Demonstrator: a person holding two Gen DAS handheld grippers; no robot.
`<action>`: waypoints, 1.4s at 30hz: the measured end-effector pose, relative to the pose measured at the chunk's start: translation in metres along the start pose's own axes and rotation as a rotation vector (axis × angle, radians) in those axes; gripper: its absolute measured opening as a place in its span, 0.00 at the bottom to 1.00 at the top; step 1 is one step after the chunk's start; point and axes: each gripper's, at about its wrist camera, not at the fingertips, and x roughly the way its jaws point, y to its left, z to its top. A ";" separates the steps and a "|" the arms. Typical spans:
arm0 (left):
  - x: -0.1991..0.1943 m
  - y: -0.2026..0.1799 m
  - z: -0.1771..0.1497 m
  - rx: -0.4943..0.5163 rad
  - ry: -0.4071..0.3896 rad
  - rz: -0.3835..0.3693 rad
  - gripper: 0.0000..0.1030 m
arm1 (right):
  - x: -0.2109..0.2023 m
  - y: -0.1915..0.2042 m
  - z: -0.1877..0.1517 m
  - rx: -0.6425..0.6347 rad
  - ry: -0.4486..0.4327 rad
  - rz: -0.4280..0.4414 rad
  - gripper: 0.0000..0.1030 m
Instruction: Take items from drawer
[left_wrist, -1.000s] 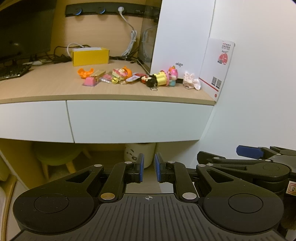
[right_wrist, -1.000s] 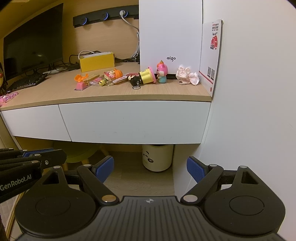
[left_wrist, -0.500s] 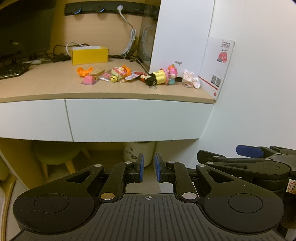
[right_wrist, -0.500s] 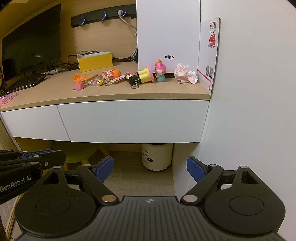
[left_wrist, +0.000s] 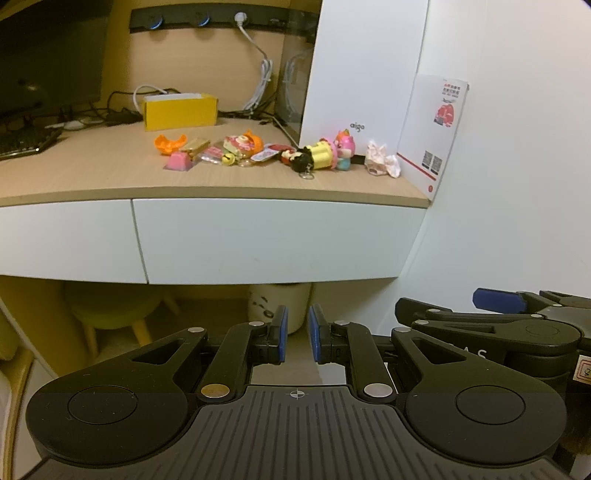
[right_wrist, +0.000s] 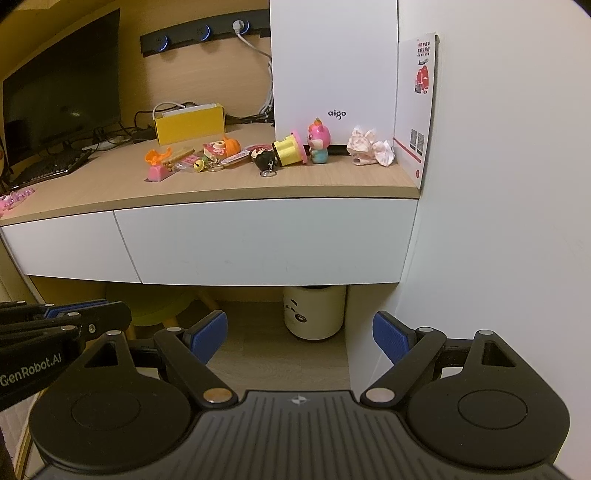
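Wide white drawer front is closed, toys already on the wooden desktop. Left gripper nearly together, empty; right gripper wide apart, empty. Looks finished, or reopen it.

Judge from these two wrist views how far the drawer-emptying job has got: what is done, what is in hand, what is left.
Done, seemingly: small toys lie on the desktop, and the drawer is shut. In hand: nothing; the left gripper is nearly closed and empty, the right gripper open and empty. Left: unclear, since the drawer's inside is hidden.

White drawer shut, toys on desktop
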 end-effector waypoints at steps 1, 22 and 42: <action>0.000 0.000 0.000 0.000 -0.001 0.002 0.15 | 0.000 0.000 0.000 0.000 -0.001 -0.001 0.84; 0.000 0.000 -0.002 0.004 0.007 -0.012 0.13 | -0.001 0.002 -0.003 0.007 0.011 -0.007 0.84; 0.002 0.003 -0.004 0.001 0.018 -0.027 0.13 | 0.003 0.003 -0.006 0.014 0.034 -0.002 0.84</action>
